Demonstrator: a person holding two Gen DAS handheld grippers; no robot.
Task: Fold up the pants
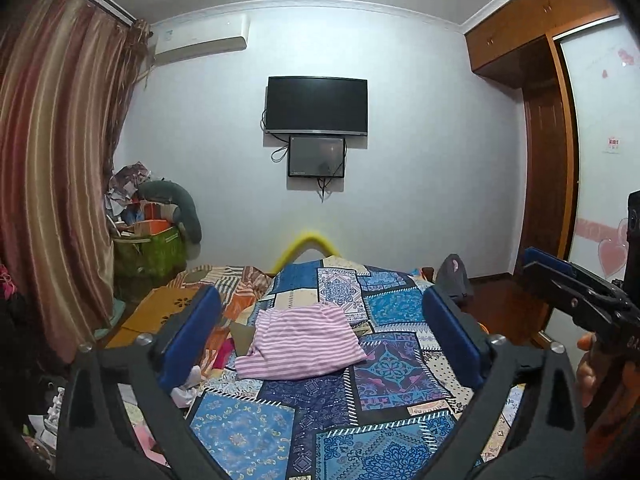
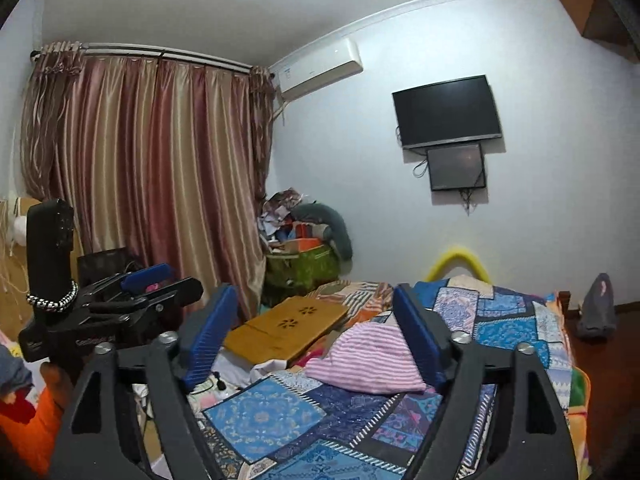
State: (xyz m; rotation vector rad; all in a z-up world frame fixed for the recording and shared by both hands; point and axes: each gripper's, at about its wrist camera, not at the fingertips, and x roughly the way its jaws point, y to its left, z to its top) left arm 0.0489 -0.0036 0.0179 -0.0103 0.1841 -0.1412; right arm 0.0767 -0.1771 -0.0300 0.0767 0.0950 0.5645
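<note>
- Pants (image 1: 300,342), pink and white striped, lie in a folded heap on the bed (image 1: 384,396), on the blue patchwork quilt (image 1: 244,428).
- Left tongs (image 1: 320,344) are held above the bed with the fingers spread wide and nothing between them; the pants show in the gap, farther off.
- Right tongs (image 2: 316,340) are likewise spread wide and hold nothing; the pants (image 2: 368,364) sit near the right blue pad (image 2: 418,340), partly behind it.
- Each tool appears at the edge of the other's view: right tongs (image 1: 552,268) at the right of the left view, left tongs (image 2: 148,280) at the left of the right view.
- Wooden board (image 2: 288,324) with flower cut-outs lies on the bed's left side, beyond the pants.
- TV (image 1: 316,106) hangs on the far wall, a smaller screen (image 1: 316,156) just under it.
- Curtain (image 2: 152,168) covers the left wall; a green box (image 2: 300,268) of clutter stands in the corner.
</note>
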